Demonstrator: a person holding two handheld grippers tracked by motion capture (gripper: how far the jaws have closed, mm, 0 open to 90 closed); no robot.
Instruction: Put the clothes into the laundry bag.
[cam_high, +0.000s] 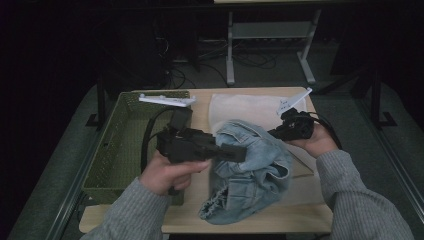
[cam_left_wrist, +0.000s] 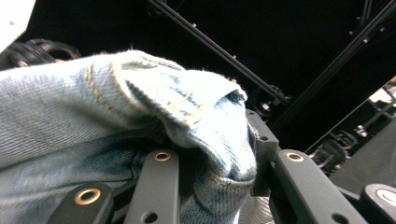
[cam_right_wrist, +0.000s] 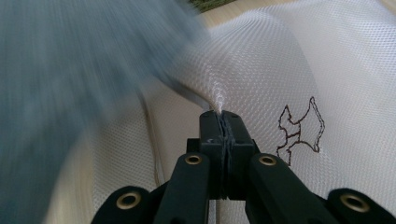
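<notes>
A crumpled light-blue denim garment (cam_high: 255, 170) lies on a white mesh bag (cam_high: 240, 107) spread over the wooden table. My left gripper (cam_high: 239, 152) points right, shut on a thick fold of the denim (cam_left_wrist: 205, 116) and holding it off the table. At the right, my right gripper (cam_high: 275, 133) points left. Its jaws (cam_right_wrist: 222, 119) are pressed together on a pinched ridge of the mesh bag (cam_right_wrist: 261, 70), beside a small dog outline (cam_right_wrist: 301, 130) stitched on the bag. The denim (cam_right_wrist: 70, 70) is a blur at the left of the right gripper view.
A green perforated basket (cam_high: 117, 150) stands on the table's left side, close behind my left hand. The table's front edge (cam_high: 260, 225) lies just below the denim. Desk legs and cables stand on the dark floor behind the table.
</notes>
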